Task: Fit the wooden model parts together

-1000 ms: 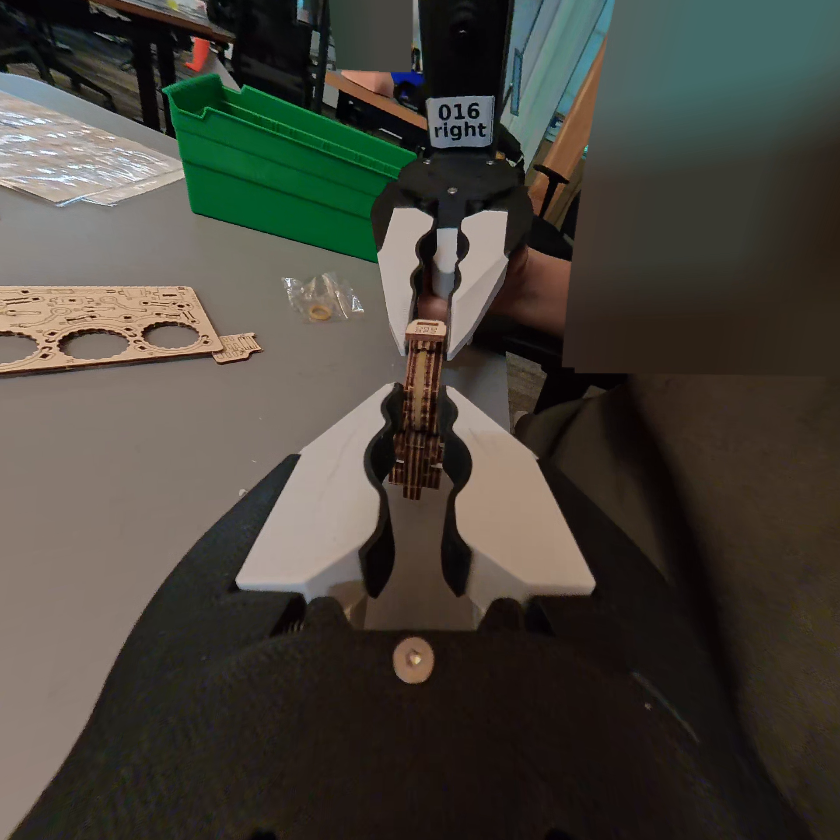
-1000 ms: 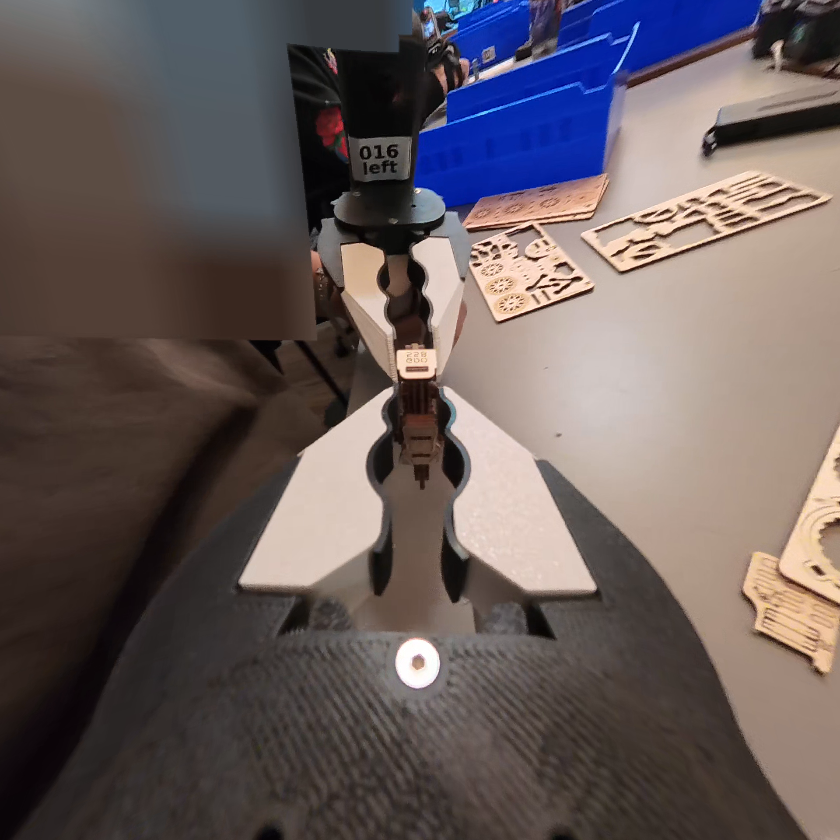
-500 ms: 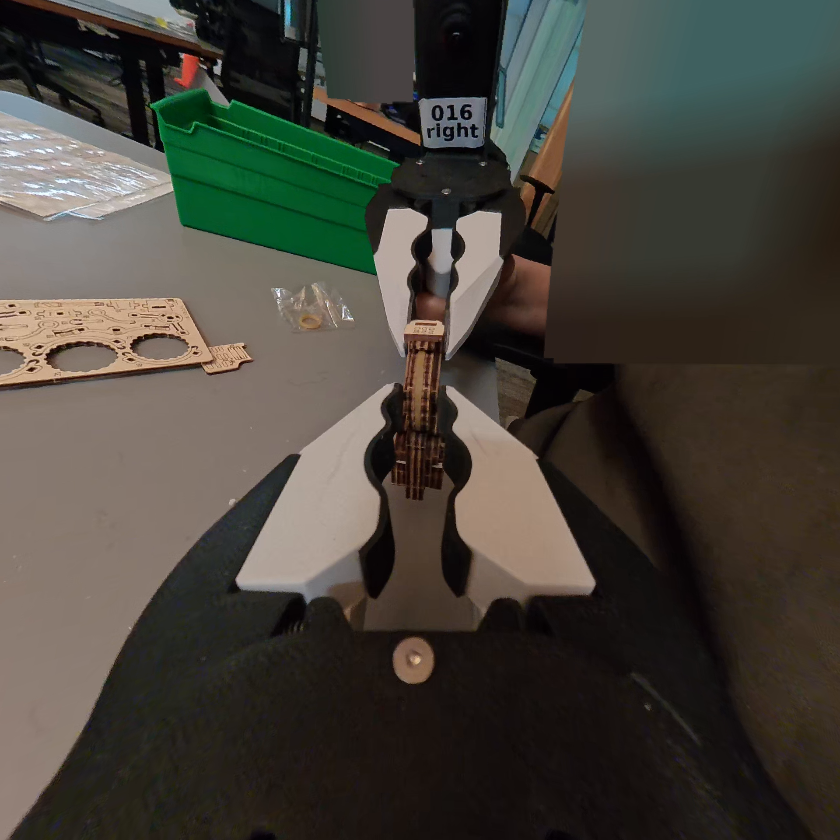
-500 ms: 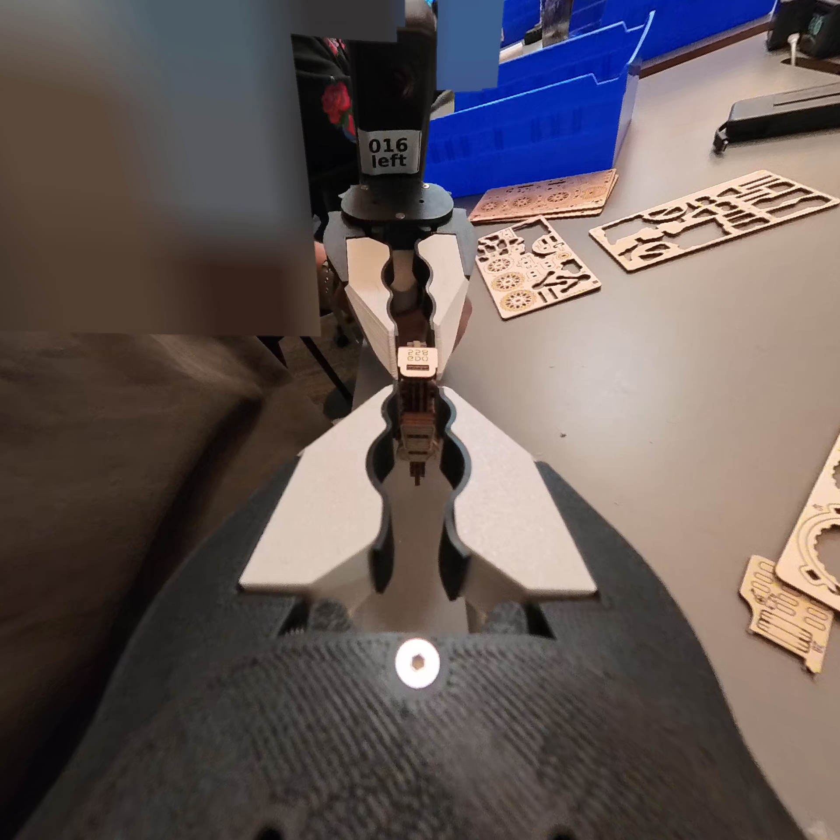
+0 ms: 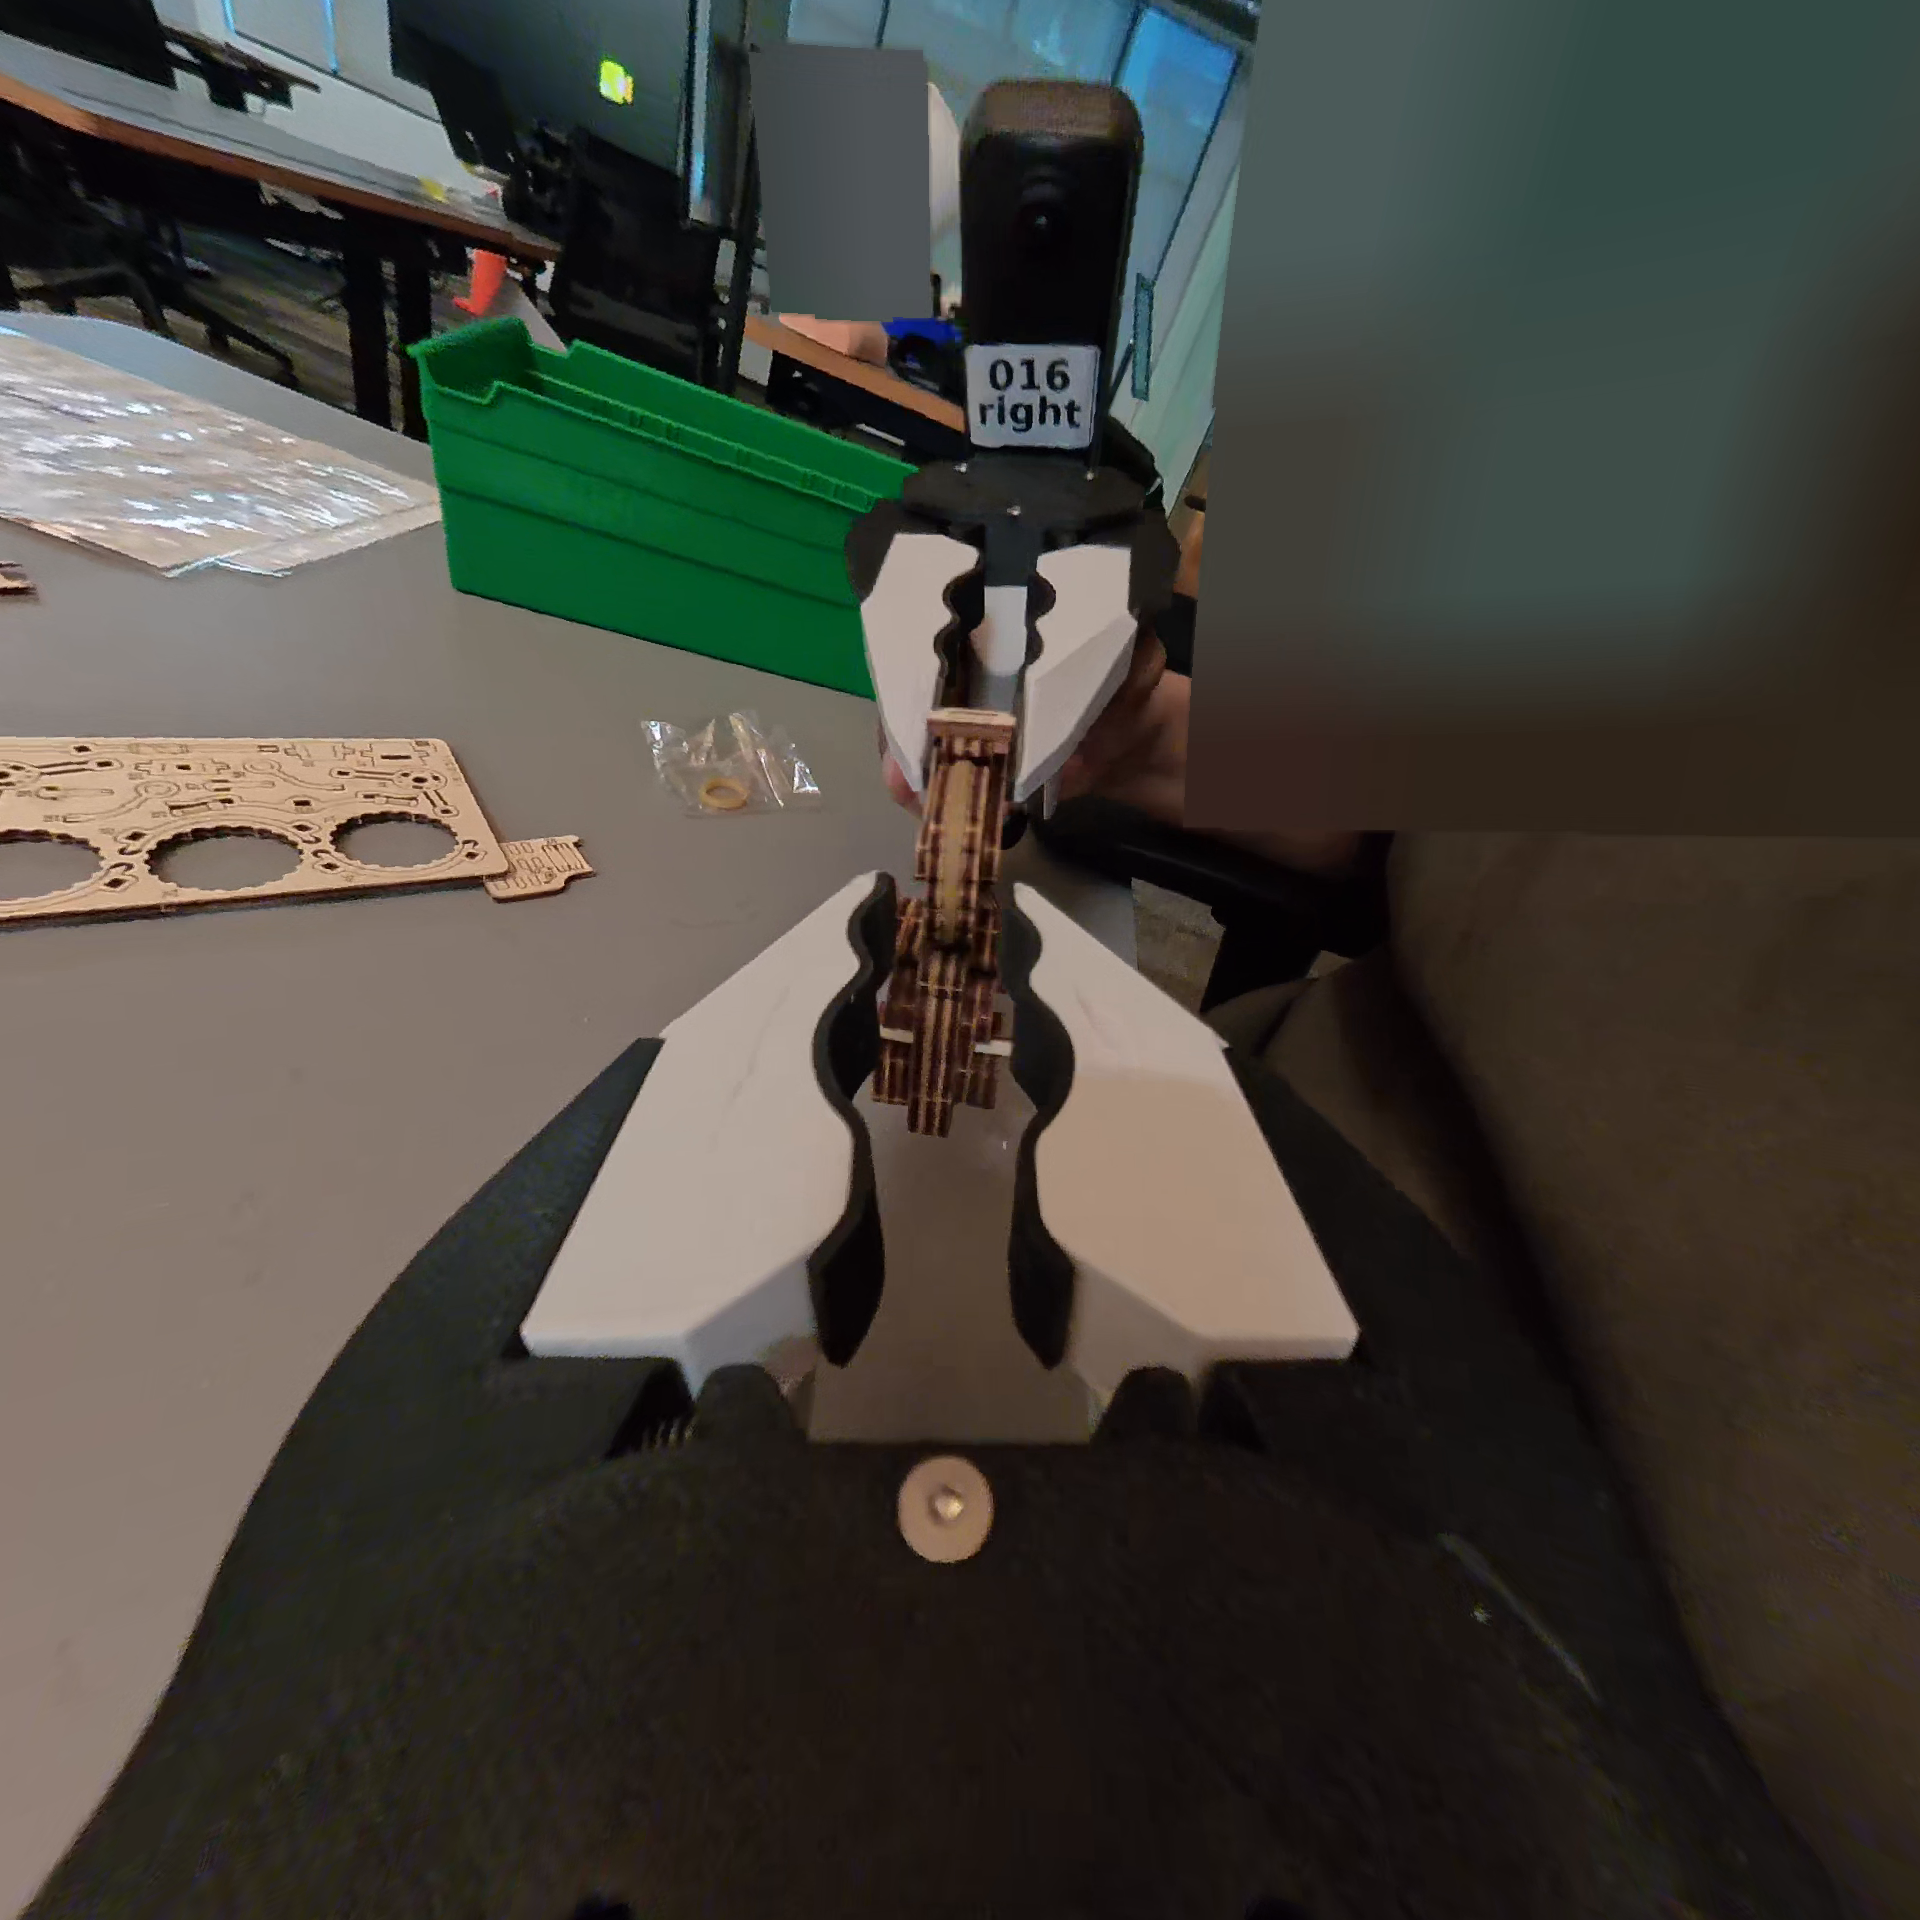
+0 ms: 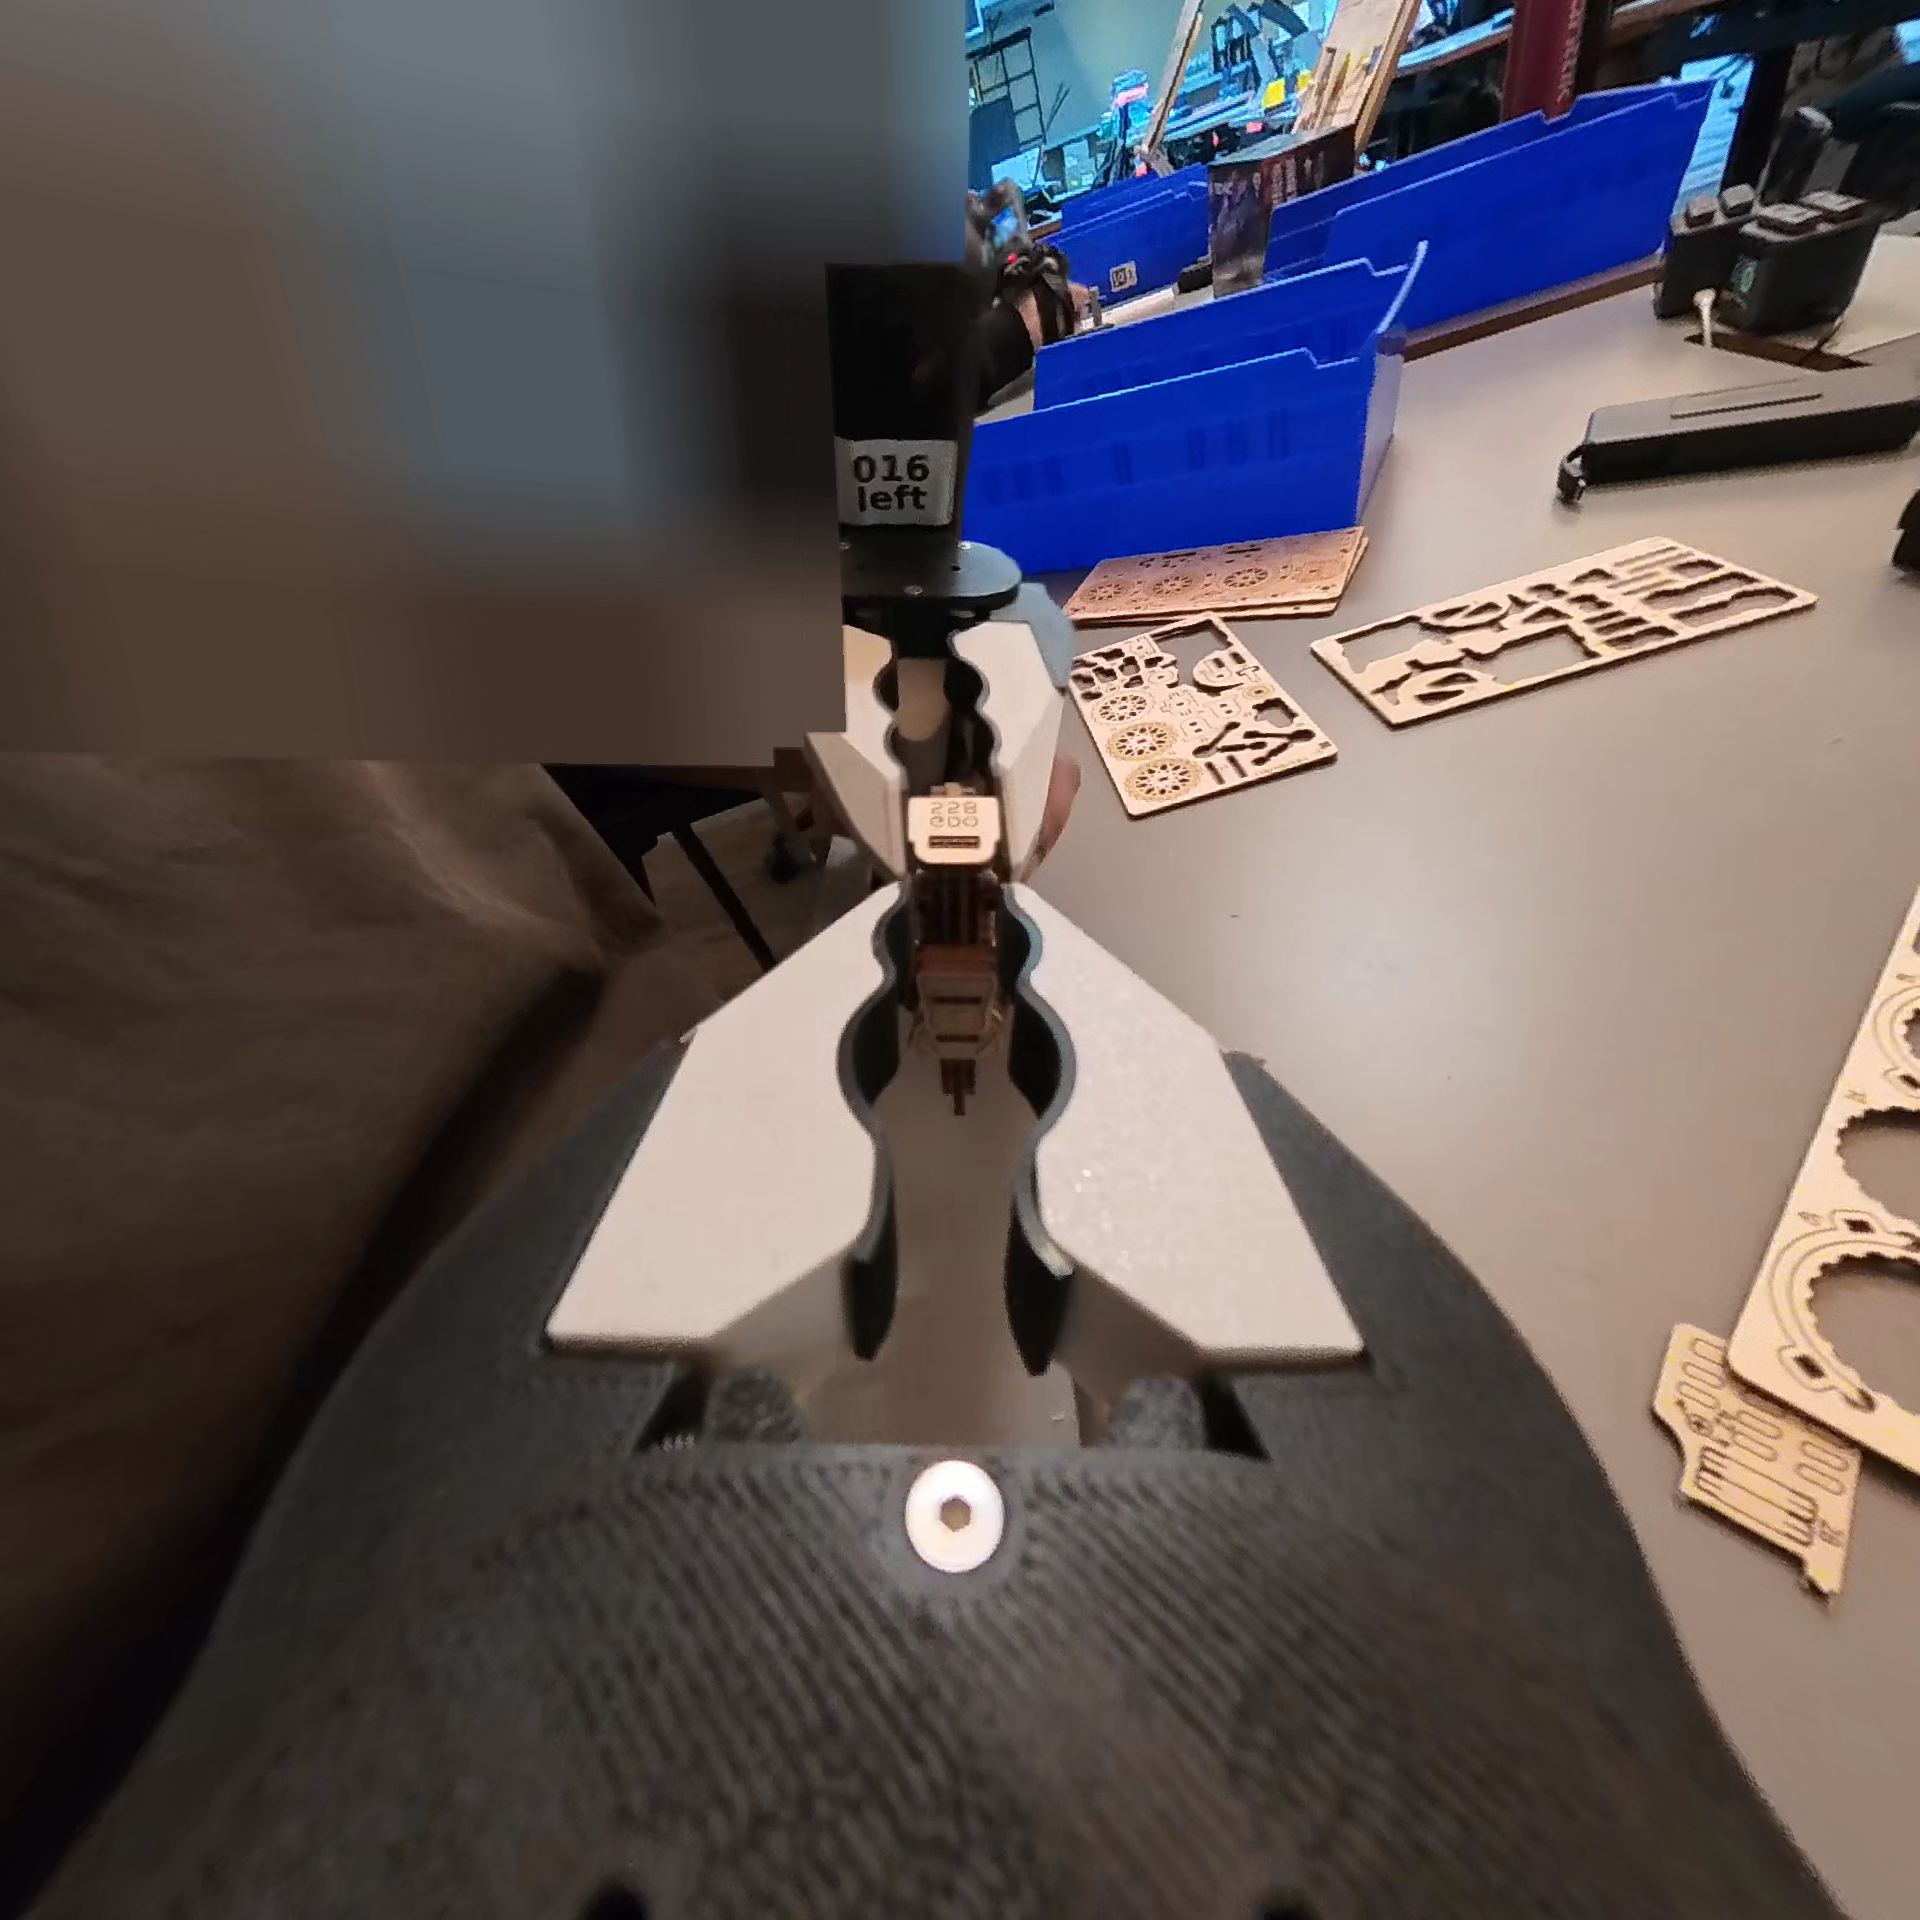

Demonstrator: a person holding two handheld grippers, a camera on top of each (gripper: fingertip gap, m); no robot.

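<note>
A small wooden model assembly of dark layered plywood point(image 5: 940, 997) hangs in the air between my two grippers, which face each other tip to tip. My left gripper point(image 5: 945, 909) is shut on its near end. My right gripper point(image 5: 971, 781) is shut on its far end, where a pale wooden end piece point(image 5: 968, 722) sits. In the right wrist view the assembly point(image 6: 956, 997) runs from my right gripper point(image 6: 954, 914) to the left gripper point(image 6: 956, 847). The pale engraved end piece point(image 6: 954, 826) faces that camera.
The grey table point(image 5: 312, 1091) bears a green bin point(image 5: 644, 540), a punched wooden sheet point(image 5: 229, 821), a small plastic bag point(image 5: 727, 774) and clear plastic sheets point(image 5: 177, 468). Blue bins point(image 6: 1174, 457), more wooden sheets point(image 6: 1205, 717) point(image 6: 1558, 623) and a loose piece point(image 6: 1756, 1455) show in the right wrist view. A person's lap point(image 5: 1610, 1247) is beside the table edge.
Both grippers keep the same hold on the assembly. The table and bins have slid lower in both views, so the held pair has shifted or tilted a little.
</note>
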